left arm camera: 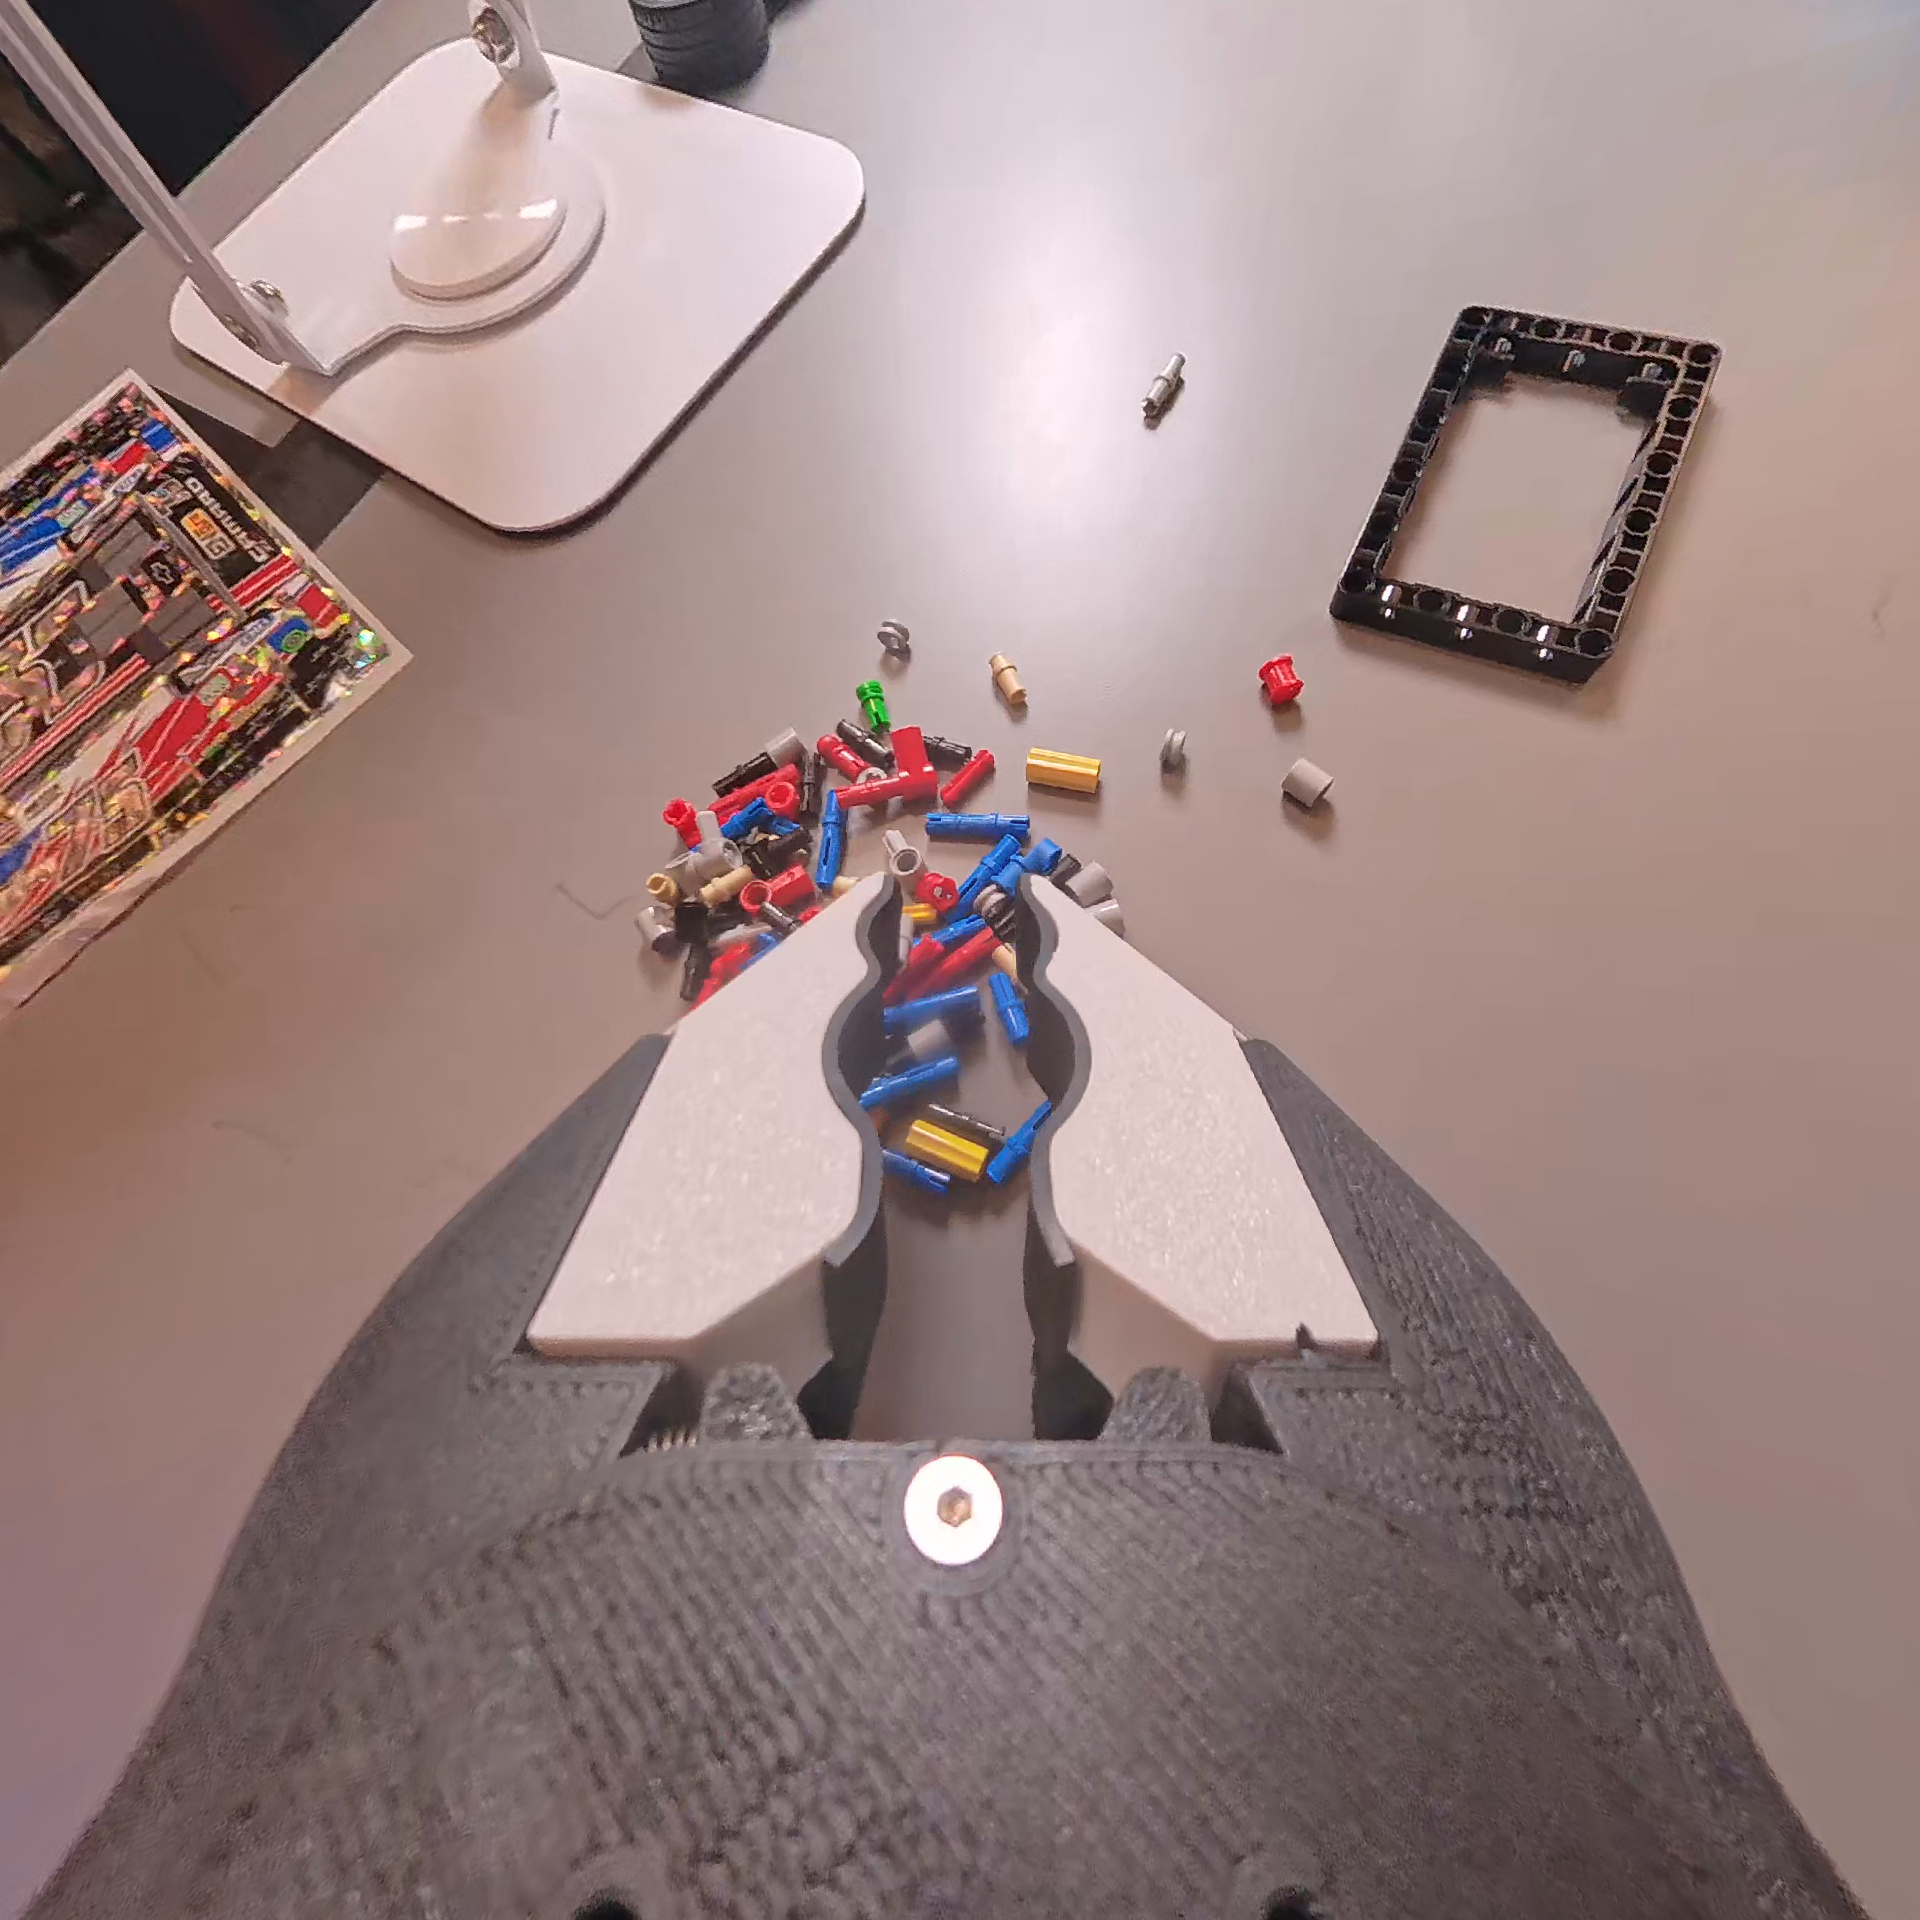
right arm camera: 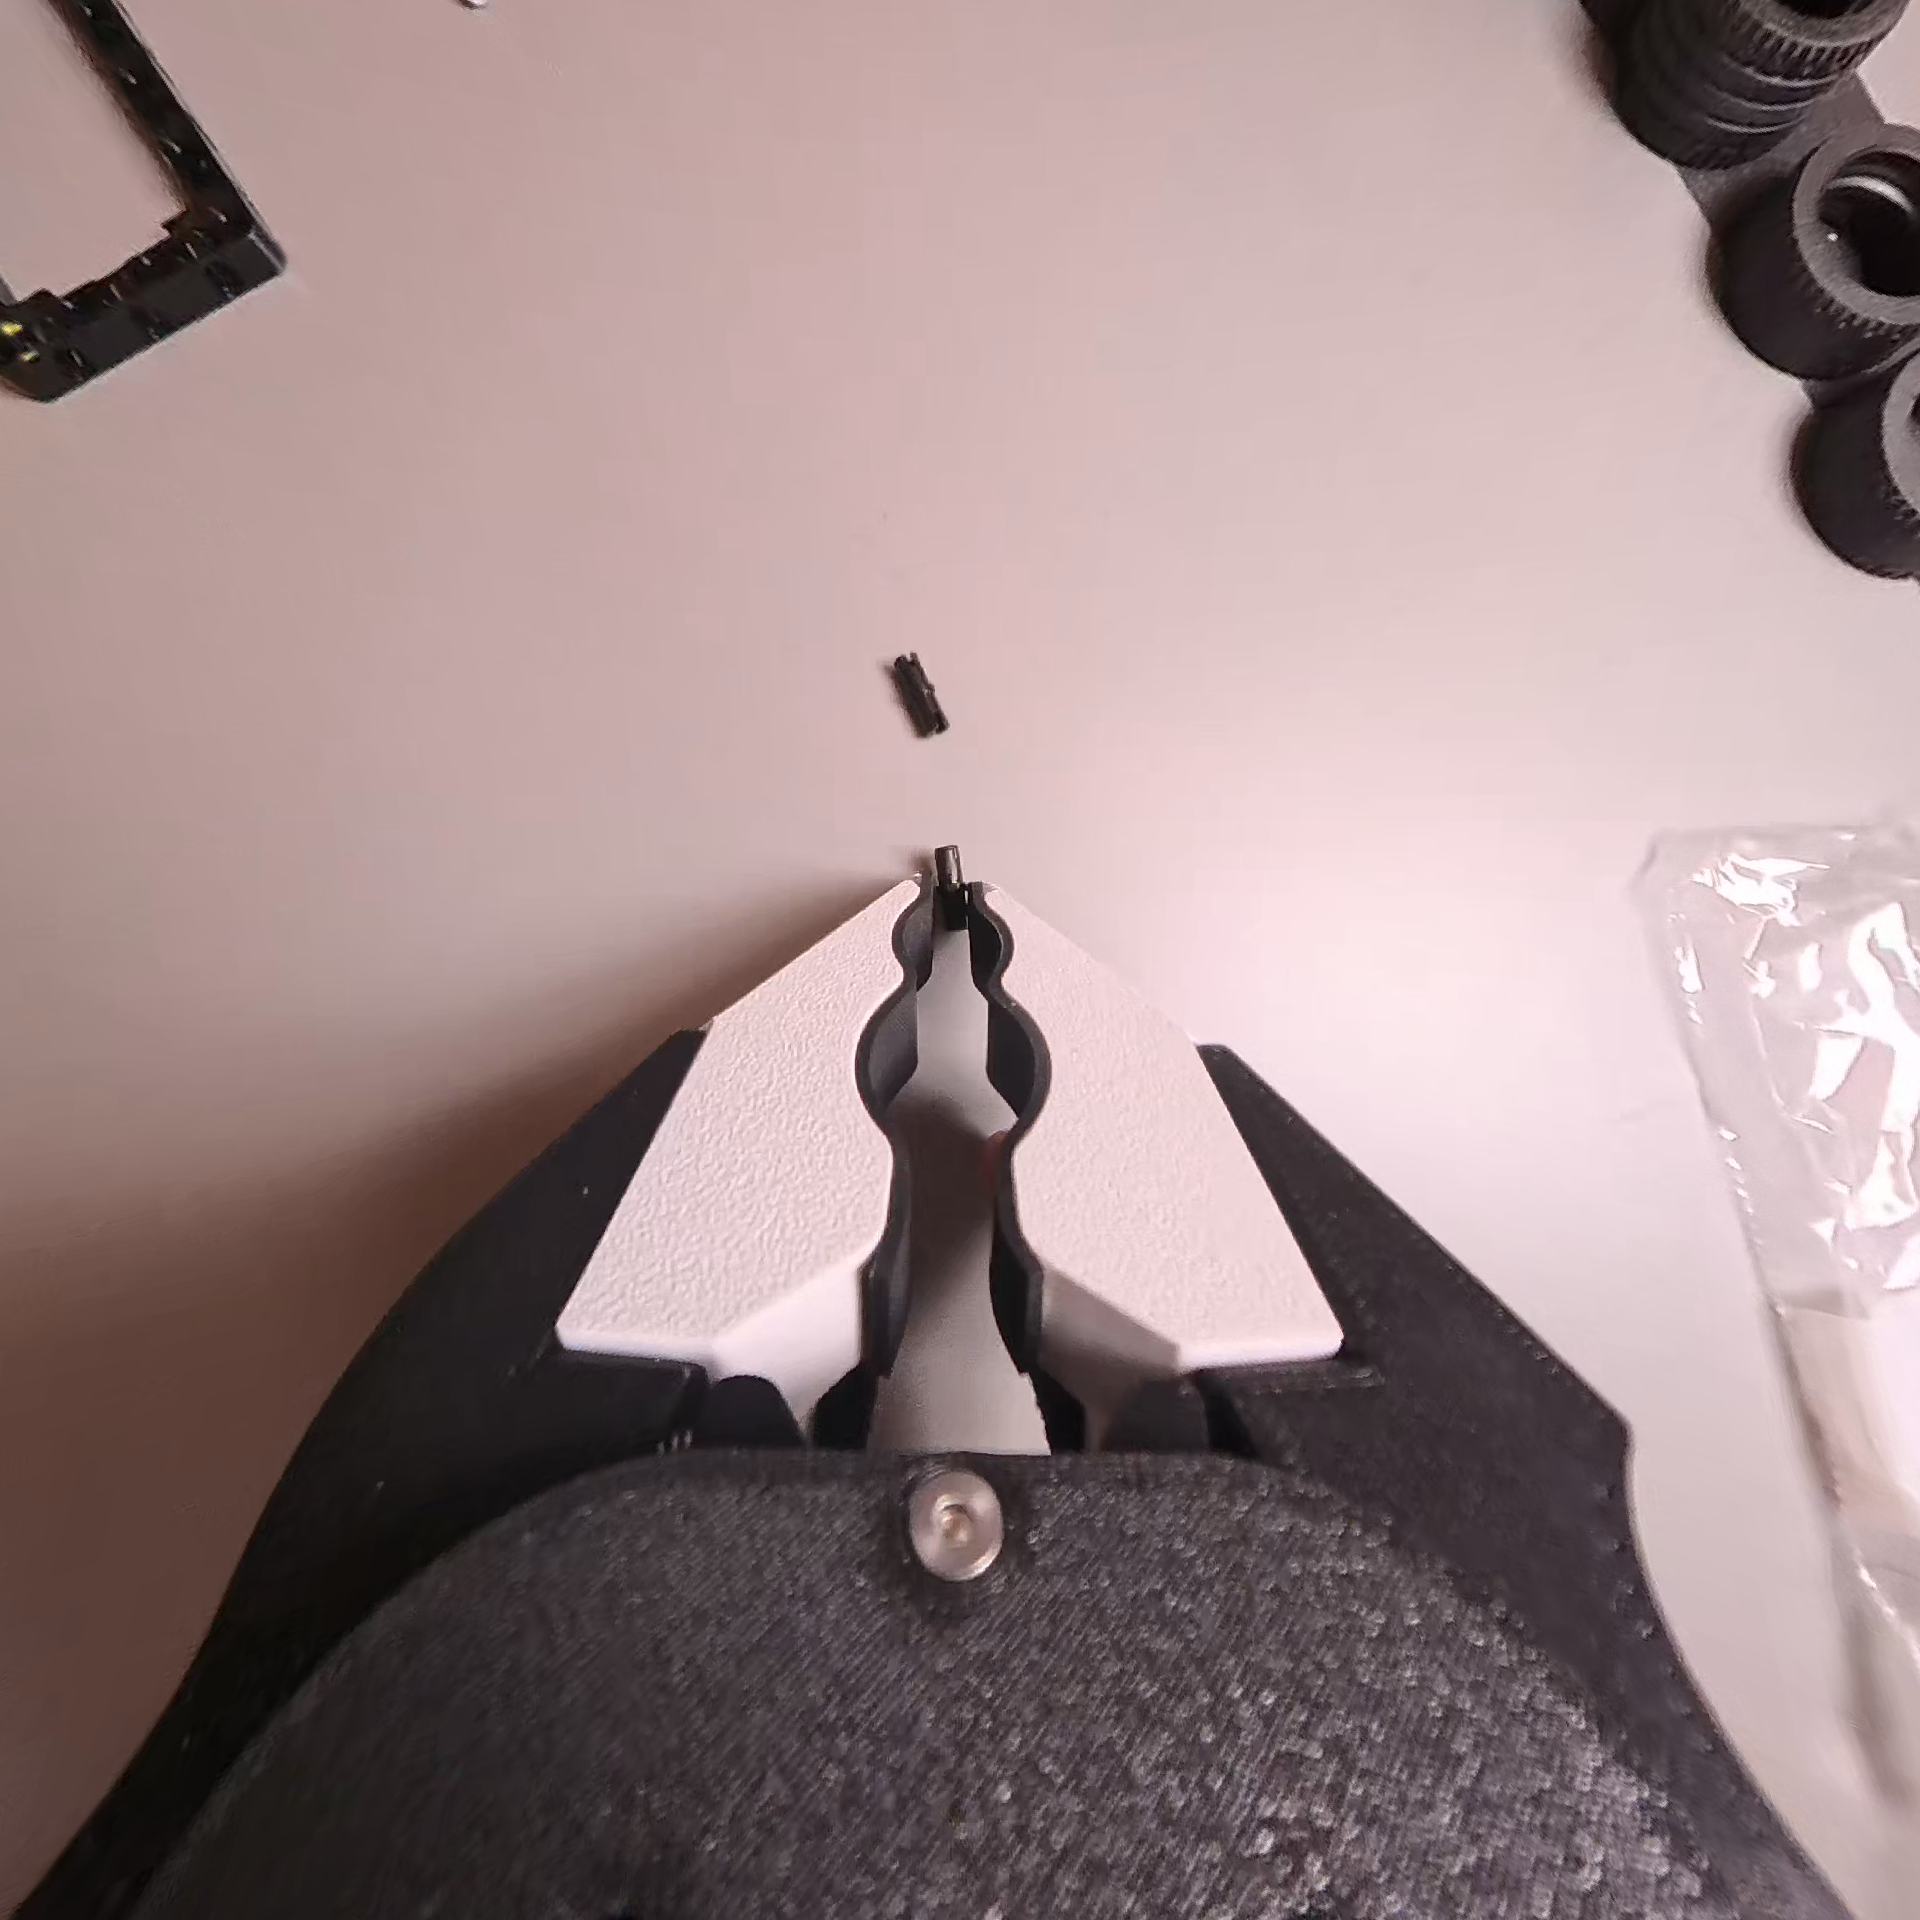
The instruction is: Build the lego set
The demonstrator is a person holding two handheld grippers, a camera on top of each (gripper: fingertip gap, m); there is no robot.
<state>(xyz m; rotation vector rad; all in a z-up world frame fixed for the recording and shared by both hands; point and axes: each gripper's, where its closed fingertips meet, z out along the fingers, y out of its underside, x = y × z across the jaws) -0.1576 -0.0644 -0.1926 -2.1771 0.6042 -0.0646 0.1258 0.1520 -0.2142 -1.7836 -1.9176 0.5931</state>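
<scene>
**Pinching a black pin at the right tips; left tips parted over the loose pile**

Right hand-held gripper (right arm camera: 948,891): white fingers nearly together, tips clamped on a small black plastic connector pin (right arm camera: 947,868) whose end sticks out past them. It hangs over a bare patch of the grey matte surface (right arm camera: 1247,520). A second black connector pin (right arm camera: 920,697) lies loose just ahead, apart from the tips.

Right wrist view, surroundings: a corner of the black rectangular beam frame with rows of holes (right arm camera: 218,244) at upper left; a cluster of black rubber tyres (right arm camera: 1860,270) at upper right; a crumpled clear plastic bag (right arm camera: 1818,1091) at the right edge.

Left hand-held gripper (left arm camera: 958,891): fingers partly open, holding nothing, tips over the near side of a scattered pile of small red, blue, black, grey and yellow connector pieces (left arm camera: 831,831). Cannot tell whether the tips touch the pieces.

Left wrist view, beyond the pile: the frame (left arm camera: 1392,540) lies flat at right, a loose light-grey pin (left arm camera: 1164,384) to its left, well apart from the pile. A glossy printed sticker sheet (left arm camera: 156,665) lies at left, beside a white flat stand base (left arm camera: 675,312).
</scene>
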